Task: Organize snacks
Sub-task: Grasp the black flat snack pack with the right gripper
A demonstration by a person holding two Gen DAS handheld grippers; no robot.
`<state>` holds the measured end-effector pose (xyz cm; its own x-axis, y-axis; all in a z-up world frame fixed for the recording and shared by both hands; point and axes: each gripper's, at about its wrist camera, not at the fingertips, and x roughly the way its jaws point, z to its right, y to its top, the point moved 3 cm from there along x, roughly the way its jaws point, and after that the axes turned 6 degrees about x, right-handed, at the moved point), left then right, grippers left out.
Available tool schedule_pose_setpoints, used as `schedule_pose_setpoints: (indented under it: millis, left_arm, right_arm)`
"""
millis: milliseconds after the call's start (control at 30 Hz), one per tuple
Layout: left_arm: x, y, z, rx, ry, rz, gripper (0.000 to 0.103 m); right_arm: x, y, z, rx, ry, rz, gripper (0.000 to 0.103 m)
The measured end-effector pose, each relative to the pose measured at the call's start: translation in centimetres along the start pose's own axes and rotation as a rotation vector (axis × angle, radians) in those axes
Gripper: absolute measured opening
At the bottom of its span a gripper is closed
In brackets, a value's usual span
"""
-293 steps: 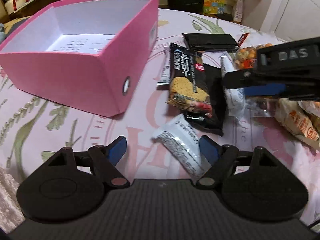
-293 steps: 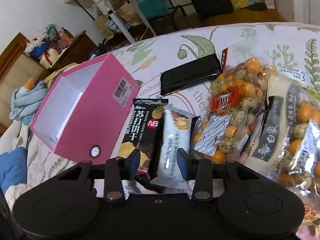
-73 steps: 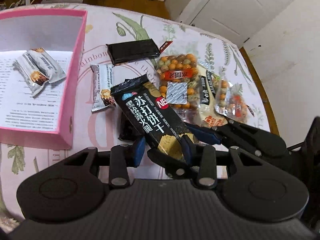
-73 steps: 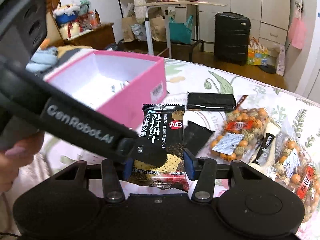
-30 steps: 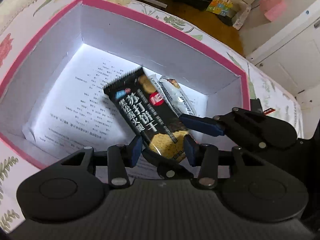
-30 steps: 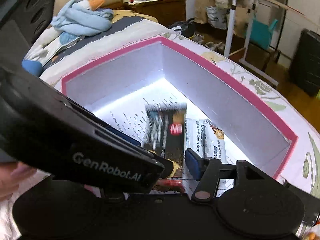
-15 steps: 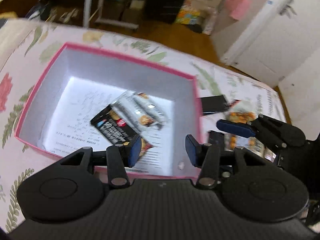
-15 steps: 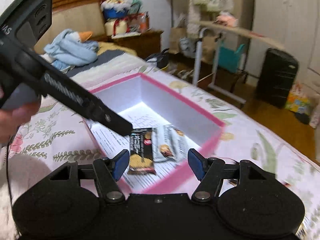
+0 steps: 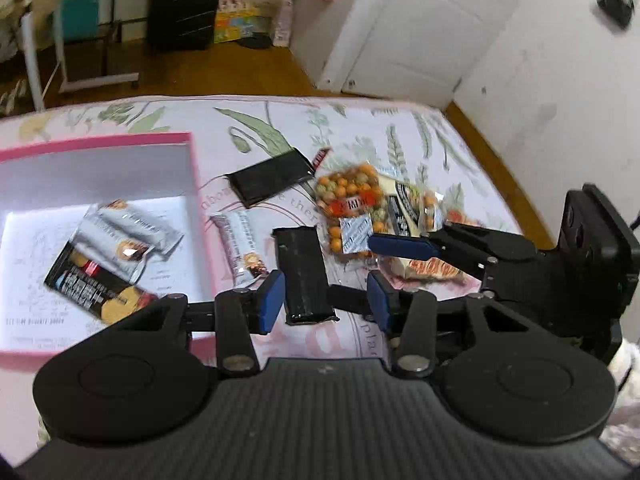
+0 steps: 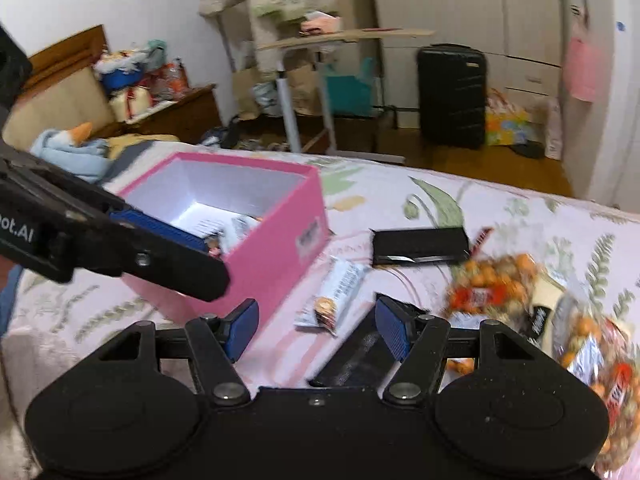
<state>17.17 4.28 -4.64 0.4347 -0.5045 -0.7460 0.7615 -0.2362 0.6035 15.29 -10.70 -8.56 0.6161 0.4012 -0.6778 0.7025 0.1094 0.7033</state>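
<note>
Both grippers (image 9: 324, 300) (image 10: 316, 328) open, pink box (image 9: 202, 208) w/ 3 snack pkts (image 9: 120, 256)

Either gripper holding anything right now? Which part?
Nothing held. Left gripper and right gripper are both open, fingers apart above the black packet on the table.

White lettering ending "ot.AI" stands on the left tool (image 10: 120, 236). The bedspread (image 9: 360, 340) carries printed script, of which "pla" reads below the left tool's right finger. Packet labels are too blurred to read.
</note>
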Motion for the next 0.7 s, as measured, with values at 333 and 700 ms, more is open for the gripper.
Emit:
schedule_pose_setpoints:
  millis: [333,700]
  left_arm:
    - [9.5,-1.1,1.5,0.043,0.117,-0.123,0.038]
    - [14.7,-3.4,0.3,0.052,0.288,-0.129,0.037]
  right_arm:
    - [3.3,-4.2,1.9,-0.045,-0.058,-0.06,0.069]
    - [5.8,-7.9,3.1,-0.019,-0.062,-0.048,0.07]
